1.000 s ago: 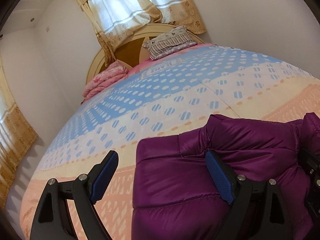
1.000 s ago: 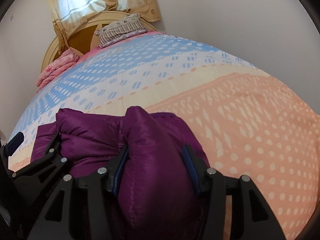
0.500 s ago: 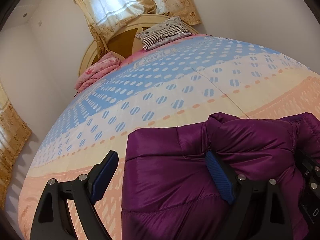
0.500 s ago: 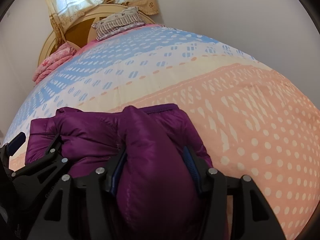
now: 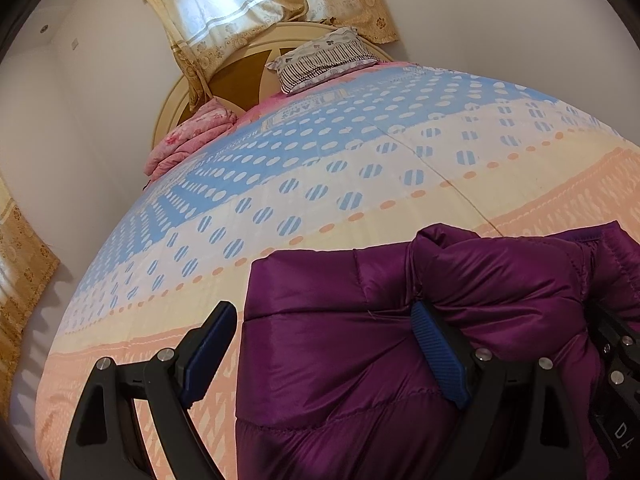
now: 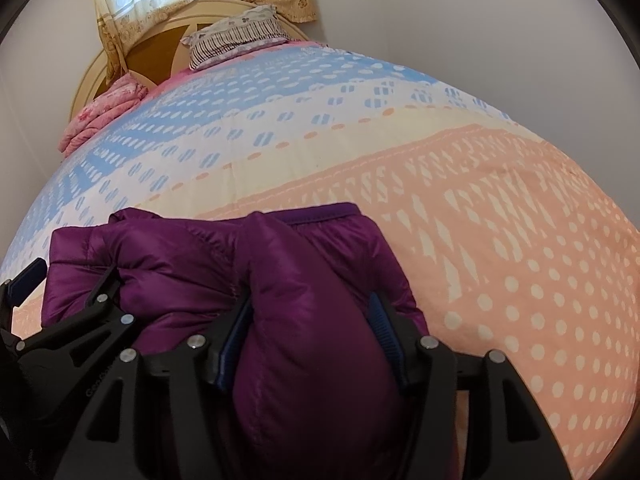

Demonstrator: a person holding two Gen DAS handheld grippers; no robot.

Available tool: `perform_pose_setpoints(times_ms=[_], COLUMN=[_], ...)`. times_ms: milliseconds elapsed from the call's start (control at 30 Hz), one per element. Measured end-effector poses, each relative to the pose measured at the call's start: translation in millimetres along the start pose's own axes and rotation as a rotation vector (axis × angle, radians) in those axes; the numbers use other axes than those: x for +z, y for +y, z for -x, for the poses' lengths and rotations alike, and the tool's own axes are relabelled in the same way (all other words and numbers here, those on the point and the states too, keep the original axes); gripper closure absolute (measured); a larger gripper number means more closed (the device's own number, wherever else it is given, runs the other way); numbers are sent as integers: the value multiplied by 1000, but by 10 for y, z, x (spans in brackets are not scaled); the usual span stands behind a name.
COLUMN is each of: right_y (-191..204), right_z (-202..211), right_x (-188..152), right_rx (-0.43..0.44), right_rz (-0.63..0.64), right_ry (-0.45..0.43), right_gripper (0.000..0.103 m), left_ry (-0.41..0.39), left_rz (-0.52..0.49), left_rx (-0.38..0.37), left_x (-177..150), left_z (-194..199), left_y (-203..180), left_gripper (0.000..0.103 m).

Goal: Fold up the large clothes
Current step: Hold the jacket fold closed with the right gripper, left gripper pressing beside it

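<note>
Right wrist view shows the right gripper (image 6: 310, 340) clamped on a thick puffed fold of the purple jacket (image 6: 192, 264), both blue pads pressed into the fabric. The jacket lies bunched on the bedspread (image 6: 500, 208), on its peach band at the end farthest from the headboard (image 6: 160, 52). Left wrist view shows the left gripper (image 5: 324, 352) with its fingers spread wide: the far pad touches a bulge of the jacket (image 5: 340, 360), the near pad hangs over bare bedspread (image 5: 320, 152) just beside the jacket's edge. Against the headboard (image 5: 240, 80) rest a striped pillow (image 5: 324, 58) and a folded pink blanket (image 5: 188, 140); curtains (image 5: 240, 8) hang behind it.
</note>
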State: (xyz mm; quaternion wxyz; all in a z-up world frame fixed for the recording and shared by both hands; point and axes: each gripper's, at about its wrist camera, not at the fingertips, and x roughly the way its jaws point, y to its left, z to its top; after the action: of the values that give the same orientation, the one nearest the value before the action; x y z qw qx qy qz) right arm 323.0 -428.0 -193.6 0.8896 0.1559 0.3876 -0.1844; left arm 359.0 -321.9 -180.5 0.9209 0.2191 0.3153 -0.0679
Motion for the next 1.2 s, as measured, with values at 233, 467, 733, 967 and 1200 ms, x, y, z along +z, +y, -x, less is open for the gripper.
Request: perform_pose_setpoints(times_ms=[233,467,733,967,1200], right_y=[18,29,27,32,26], right_z=[-15,-32,-37,-37,-52], right_x=[2,1,7,8,15], right_rx=[-12,-20,-23,-23,-25], right_rz=[8,16,19,20,24], right_ry=[3,7,7,7,8], right_gripper=[43,42,42,42,41], left_ry=[0,-2,-2,-2,-3], left_rz=[-1,-5,-5,-6,-8], left_rx=[1,4,2,3,5], left_x=[-5,-22,-20,-21,-22], left_z=[2,-2,4,4,6], left_y=[1,13,11,12,14], left_gripper=[13,13,13,13,13])
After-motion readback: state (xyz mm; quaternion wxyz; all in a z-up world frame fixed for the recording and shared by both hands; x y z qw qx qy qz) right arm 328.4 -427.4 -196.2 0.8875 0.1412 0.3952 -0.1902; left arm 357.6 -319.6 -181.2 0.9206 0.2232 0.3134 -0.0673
